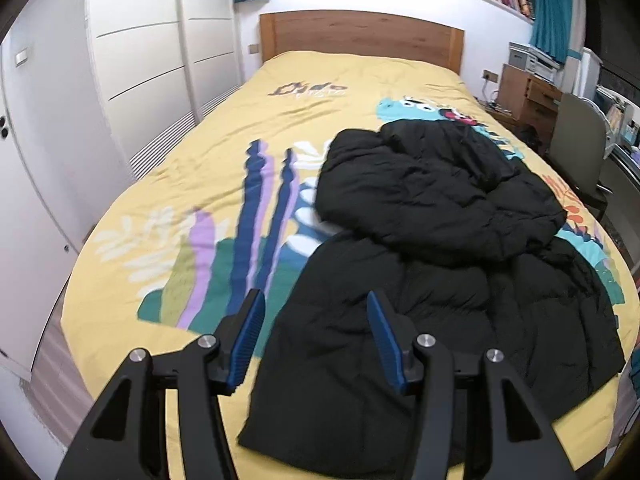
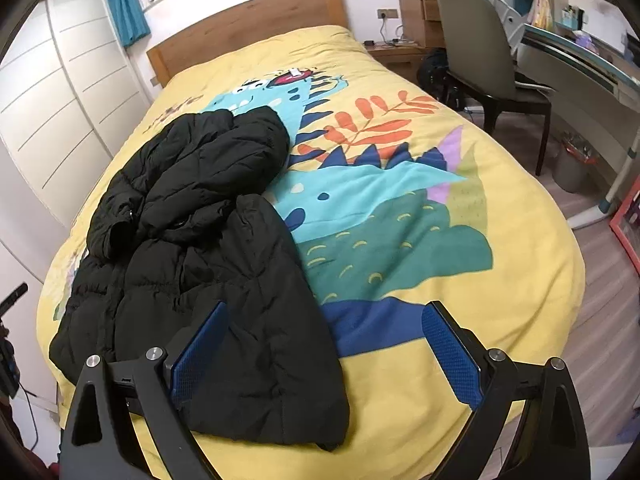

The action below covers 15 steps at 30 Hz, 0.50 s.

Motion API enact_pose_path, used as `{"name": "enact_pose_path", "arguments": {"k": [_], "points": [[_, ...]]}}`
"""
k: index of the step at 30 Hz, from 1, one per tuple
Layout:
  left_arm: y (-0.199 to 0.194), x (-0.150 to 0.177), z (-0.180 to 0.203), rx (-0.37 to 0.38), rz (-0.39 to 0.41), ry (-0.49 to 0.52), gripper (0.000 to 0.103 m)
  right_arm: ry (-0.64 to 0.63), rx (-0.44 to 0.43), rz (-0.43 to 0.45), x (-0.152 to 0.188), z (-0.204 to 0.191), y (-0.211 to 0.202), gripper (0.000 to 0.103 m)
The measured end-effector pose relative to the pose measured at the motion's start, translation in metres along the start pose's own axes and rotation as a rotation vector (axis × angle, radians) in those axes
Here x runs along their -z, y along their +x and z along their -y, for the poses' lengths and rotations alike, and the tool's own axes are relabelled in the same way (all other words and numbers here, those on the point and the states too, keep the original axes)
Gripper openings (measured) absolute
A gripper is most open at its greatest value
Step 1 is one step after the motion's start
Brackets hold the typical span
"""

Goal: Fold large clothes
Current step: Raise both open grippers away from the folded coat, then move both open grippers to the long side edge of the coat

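While the black jacket lies bunched, sleeves folded in, lower centre on the bed, ready for folding. Left gripper half open, right gripper wide, both empty above the near hem, probably to grab it.

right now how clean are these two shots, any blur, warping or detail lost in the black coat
Left wrist view: motion smear on the yellow dinosaur duvet print beside the black puffer coat; wardrobe lines bow from fisheye. Right wrist view: sharper, quilting on the coat readable though its folds go murky; dark vignette in the corners, desk chair bent towards the edge. Lighting soft and even, no glare.
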<state>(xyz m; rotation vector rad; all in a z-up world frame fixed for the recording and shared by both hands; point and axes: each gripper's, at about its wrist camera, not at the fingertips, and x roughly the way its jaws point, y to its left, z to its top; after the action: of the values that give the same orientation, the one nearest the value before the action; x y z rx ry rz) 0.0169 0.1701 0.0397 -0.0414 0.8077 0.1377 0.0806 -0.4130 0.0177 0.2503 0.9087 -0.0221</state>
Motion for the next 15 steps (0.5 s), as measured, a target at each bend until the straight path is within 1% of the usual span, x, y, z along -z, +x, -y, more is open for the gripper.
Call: {"name": "enact_pose_path", "arguments": {"k": [4, 8, 11, 15], "points": [[0.003, 0.02, -0.034, -0.028, -0.035, -0.073, 0.051, 0.026, 0.001, 0.019, 0.004, 0.011, -0.01, 0.097], [0.012, 0.048, -0.074, -0.053, -0.096, -0.155, 0.051, 0.061, 0.007, 0.037, 0.007, 0.022, -0.017, 0.098], [0.019, 0.066, -0.096, -0.054, -0.139, -0.203, 0.051, 0.08, 0.01, 0.038, 0.008, 0.027, -0.019, 0.098], [0.027, 0.085, -0.121, -0.076, -0.177, -0.27, 0.051, 0.09, 0.025, 0.028, 0.008, 0.029, -0.018, 0.099]]}}
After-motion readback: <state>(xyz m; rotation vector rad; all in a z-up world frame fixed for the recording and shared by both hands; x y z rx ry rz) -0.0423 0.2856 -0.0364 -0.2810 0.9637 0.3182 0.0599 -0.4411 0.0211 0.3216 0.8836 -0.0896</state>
